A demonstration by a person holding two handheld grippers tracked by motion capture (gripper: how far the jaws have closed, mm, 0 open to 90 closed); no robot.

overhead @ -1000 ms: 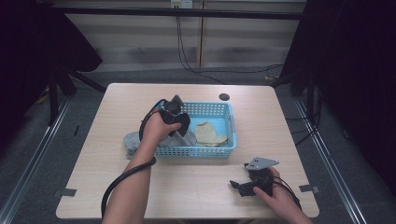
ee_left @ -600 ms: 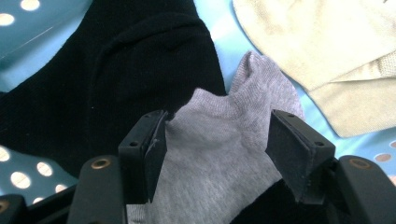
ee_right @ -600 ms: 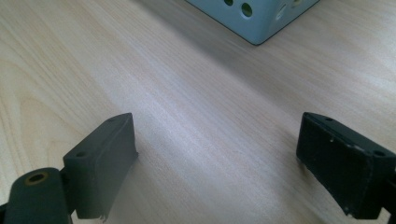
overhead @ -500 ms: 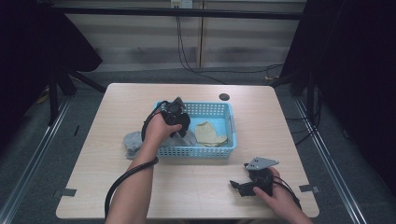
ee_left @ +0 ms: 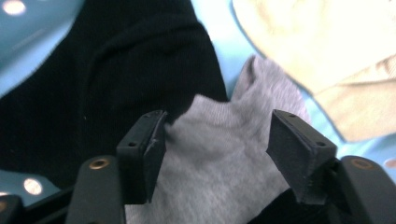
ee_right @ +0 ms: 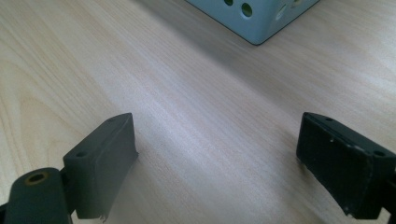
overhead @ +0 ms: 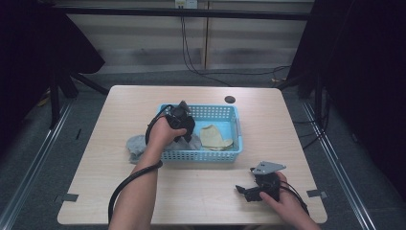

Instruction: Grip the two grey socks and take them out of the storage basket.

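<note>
Left hand-held gripper (ee_left: 212,140) inside blue basket (overhead: 225,114), jaws apart astride grey sock (ee_left: 224,158), likely poised to pinch it. Black sock (ee_left: 121,79) beside, beige cloth (ee_left: 327,51) beyond. Right hand-held gripper (ee_right: 217,163) spread, idle over surface (ee_right: 196,93) near basket corner.
</note>
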